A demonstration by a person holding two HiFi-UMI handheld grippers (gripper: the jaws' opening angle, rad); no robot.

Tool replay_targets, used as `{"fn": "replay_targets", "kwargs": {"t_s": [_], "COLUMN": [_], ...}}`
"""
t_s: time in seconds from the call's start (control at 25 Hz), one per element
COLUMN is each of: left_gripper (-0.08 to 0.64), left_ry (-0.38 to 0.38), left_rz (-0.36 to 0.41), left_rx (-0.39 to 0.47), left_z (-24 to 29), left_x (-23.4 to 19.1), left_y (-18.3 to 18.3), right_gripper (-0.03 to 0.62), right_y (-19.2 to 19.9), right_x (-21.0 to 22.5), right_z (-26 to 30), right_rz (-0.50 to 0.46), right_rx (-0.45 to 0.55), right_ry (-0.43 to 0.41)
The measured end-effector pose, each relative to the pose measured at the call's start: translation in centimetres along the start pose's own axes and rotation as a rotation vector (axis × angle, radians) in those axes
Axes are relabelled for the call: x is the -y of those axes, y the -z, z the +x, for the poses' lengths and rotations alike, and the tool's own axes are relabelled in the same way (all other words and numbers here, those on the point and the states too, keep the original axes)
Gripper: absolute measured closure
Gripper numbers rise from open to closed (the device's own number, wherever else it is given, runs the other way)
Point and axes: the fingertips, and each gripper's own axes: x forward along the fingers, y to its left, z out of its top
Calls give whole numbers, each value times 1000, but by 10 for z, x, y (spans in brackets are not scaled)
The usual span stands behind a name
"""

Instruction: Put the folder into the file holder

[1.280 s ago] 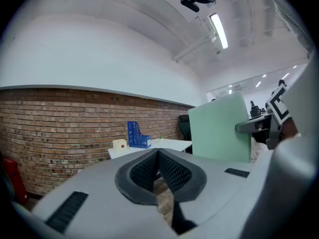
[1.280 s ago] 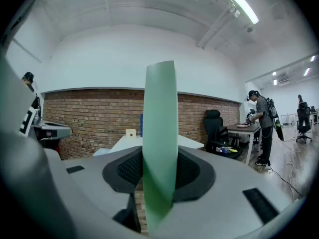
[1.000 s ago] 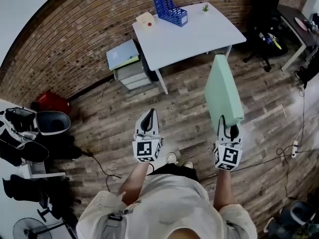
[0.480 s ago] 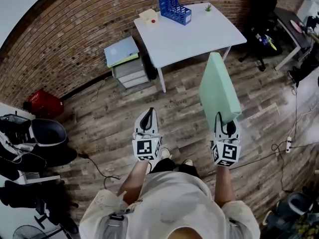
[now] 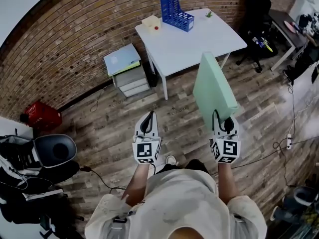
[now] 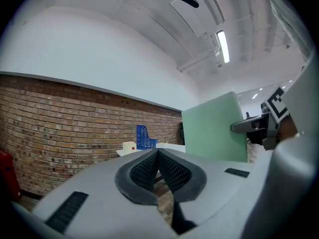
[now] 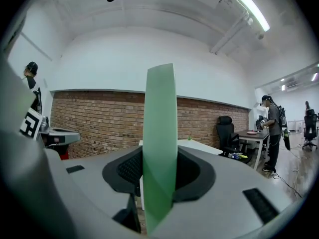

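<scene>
Right gripper (image 5: pixel 223 127) is clamped on the near short edge of the folder (image 5: pixel 212 89). Its black ribbed pads press both faces, and the jaws stand apart only by the folder's thickness. Left gripper (image 5: pixel 147 124) is closed pad to pad, with nothing between.

We find the folder carried on edge, upright, reaching forward from the person over the wooden floor, short of the counter (image 5: pixel 199 39). It is a pale green slab, flat-faced, square-cornered and matt.

The file holder (image 5: pixel 174 8) is blue with lattice sides. It stands at the far edge of the white counter near the brick wall, just beside a small cream box (image 5: pixel 151 22).

Assessment:
- The folder shows no sag, so we judge it stiff and fairly light.
- Its smooth cover may slip on the pads.
- Held at one end only, its long body acts as a lever and could pivot in the grip.
- The free left gripper could steady the far end or brace the holder.
- The holder looks like light plastic and may slide or tip when the folder is pushed into a slot.
</scene>
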Motion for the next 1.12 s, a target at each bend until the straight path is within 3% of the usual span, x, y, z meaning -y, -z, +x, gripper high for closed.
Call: {"fn": "replay_targets", "kwargs": {"t_s": [0.2,0.56,1.12], "left_gripper": [546,546,546], "left_ry": [-9,29,36], "left_rz": [-28,-41,-59], "left_rx": [14,30,-1], "left_z": [1,28,111], "left_x": [-16,-17,-7], "left_y": [3,0,-7], "right_gripper": [426,426,423], "right_y": [-2,-6,-21], "right_x": [-15,-2,52], "right_z": [-1,14,72], "right_rz": [-6,-14,33], "right_rx": [10,20,41], "right_ry": [8,56,43]}}
